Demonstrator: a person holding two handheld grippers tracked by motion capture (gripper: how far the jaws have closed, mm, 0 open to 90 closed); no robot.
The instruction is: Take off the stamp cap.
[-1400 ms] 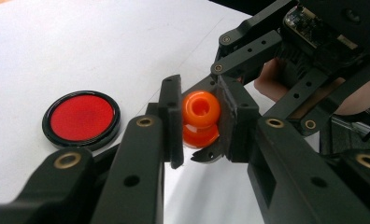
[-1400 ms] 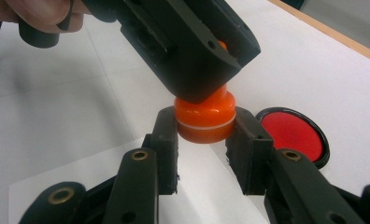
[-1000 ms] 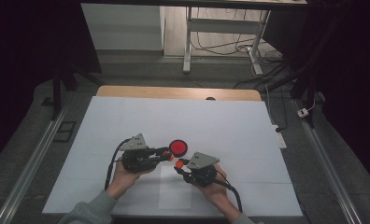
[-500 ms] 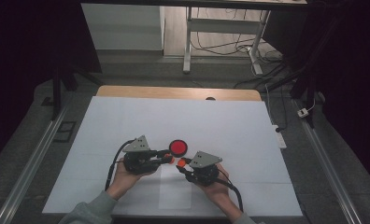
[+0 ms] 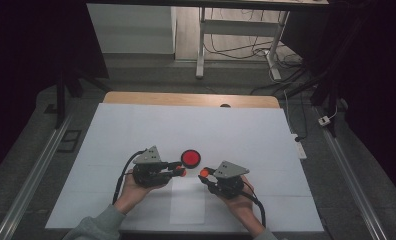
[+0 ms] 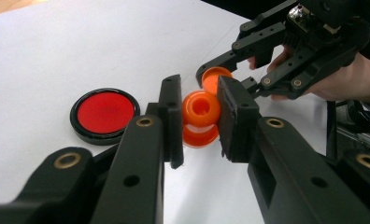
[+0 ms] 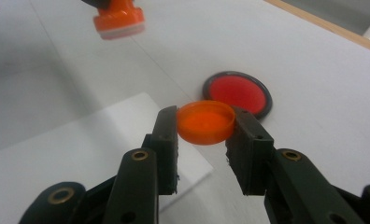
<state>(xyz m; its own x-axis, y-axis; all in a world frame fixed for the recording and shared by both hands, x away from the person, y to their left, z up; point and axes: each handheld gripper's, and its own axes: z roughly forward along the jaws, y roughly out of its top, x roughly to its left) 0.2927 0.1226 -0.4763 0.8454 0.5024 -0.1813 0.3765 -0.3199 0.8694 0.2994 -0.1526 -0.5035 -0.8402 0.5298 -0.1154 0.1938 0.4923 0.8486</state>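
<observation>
My left gripper [image 5: 182, 172] [image 6: 199, 126] is shut on a small orange spool-shaped piece [image 6: 201, 108] [image 5: 182, 173], whose open hole faces the camera in the left gripper view. My right gripper [image 5: 204, 173] [image 7: 205, 128] is shut on a flat orange cap [image 7: 205, 122] [image 6: 217, 74], gripped by its rim. The two grippers point at each other with a small gap between the orange parts. A red disc with a black rim [image 5: 190, 158] [image 6: 104, 112] [image 7: 238, 93] lies flat on the table just behind that gap. The orange piece [image 7: 118, 21] hangs at the top left of the right gripper view.
A white sheet [image 5: 136, 130] covers the table, with a wooden edge [image 5: 186, 99] at the back. A paler paper rectangle [image 5: 188, 205] lies at the front centre. Metal rails [image 5: 31, 180] run along both sides. Desk legs and cables stand beyond the table.
The orange cap and the orange piece were together; now a small gap lies between them. My right gripper has drawn slightly right. The left gripper and the red disc have stayed put.
</observation>
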